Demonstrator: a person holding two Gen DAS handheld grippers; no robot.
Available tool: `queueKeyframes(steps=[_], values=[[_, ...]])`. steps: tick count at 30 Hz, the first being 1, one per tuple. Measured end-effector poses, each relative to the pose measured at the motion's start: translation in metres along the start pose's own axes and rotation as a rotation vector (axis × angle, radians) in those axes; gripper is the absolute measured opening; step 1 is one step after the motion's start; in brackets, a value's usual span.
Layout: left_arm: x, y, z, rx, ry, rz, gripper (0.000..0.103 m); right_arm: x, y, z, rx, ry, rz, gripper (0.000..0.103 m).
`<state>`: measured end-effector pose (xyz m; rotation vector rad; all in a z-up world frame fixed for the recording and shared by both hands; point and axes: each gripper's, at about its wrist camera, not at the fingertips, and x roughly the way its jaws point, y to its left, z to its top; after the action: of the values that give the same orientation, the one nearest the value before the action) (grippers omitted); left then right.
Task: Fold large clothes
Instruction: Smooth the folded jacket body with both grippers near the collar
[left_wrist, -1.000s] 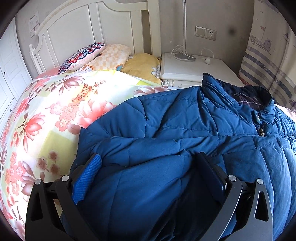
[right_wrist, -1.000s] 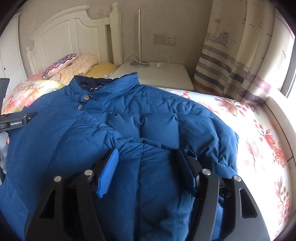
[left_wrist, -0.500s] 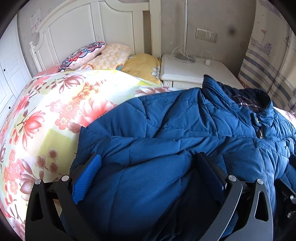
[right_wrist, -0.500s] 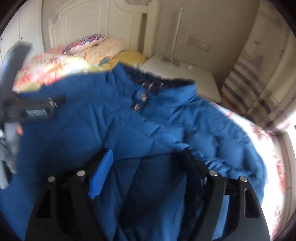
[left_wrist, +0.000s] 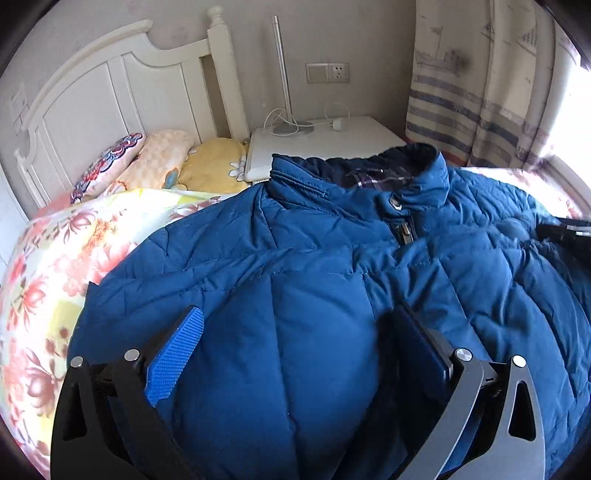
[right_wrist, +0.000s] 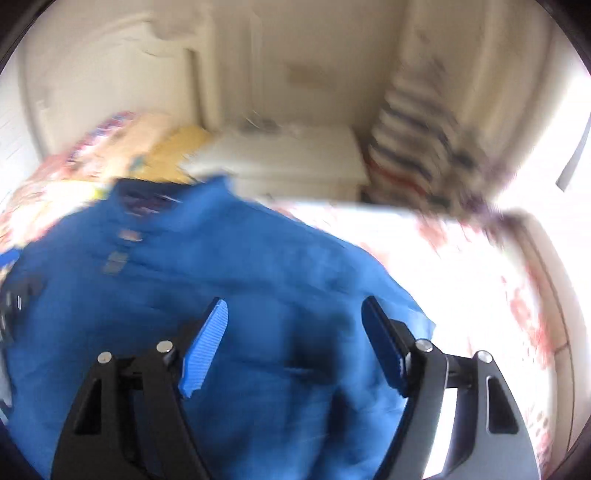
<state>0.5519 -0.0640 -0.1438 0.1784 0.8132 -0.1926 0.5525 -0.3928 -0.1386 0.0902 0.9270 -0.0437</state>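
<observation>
The blue padded jacket (left_wrist: 332, 280) lies front-up on the bed (left_wrist: 48, 280), zipped to the neck, collar toward the headboard, body spread broad and puffy. Both sleeves look already drawn in over the chest, though the quilting makes the layers hard to tell apart; the body itself shows no fold across its length, so I judge the task to be at an early stage, with the main folds and the pressing-down of the bulk still left. The left gripper (left_wrist: 299, 347) has a thick bulge of the jacket filling the gap between its jaws, which seem to press on it. The right gripper (right_wrist: 295, 339), blurred in its own view, has just been opening its jaws; they stand wide above the jacket's right side with fabric behind them, not pinched. The bed carries a floral quilt, with three pillows (left_wrist: 155, 162) stacked against the white headboard (left_wrist: 110, 96). Beside it stands a white nightstand (left_wrist: 332, 140) with a slim lamp (left_wrist: 282, 74) and a charger cable; a wall socket (left_wrist: 327, 72) sits above, and a striped curtain (left_wrist: 480, 92) hangs by a bright window.
</observation>
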Motion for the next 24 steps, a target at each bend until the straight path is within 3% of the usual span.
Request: queueKeyframes(steps=[2,5,8,11,14,22,24], values=[[0.003,0.004,0.001,-0.016,0.012,-0.017,0.099,0.006,-0.013,-0.004,0.044,0.008,0.077,0.075],[0.005,0.002,0.0,-0.009,0.014,-0.004,0.099,-0.013,-0.01,-0.006,0.051,-0.001,-0.002,0.074],[0.007,0.001,-0.004,0.005,0.011,0.017,0.099,-0.062,0.016,-0.02,0.012,-0.138,0.048,0.074],[0.005,0.0,-0.005,0.004,0.013,0.02,0.099,-0.081,0.058,-0.043,-0.119,-0.174,0.052,0.075],[0.006,0.001,-0.005,-0.001,0.011,0.015,0.099,-0.063,0.082,-0.067,-0.229,-0.119,-0.023,0.078],[-0.001,0.007,-0.004,-0.041,0.048,0.02,0.098,-0.052,0.077,-0.07,-0.175,-0.096,-0.005,0.08],[-0.028,0.017,-0.012,-0.106,0.049,-0.044,0.097,-0.07,0.073,-0.079,-0.137,-0.102,-0.01,0.08]])
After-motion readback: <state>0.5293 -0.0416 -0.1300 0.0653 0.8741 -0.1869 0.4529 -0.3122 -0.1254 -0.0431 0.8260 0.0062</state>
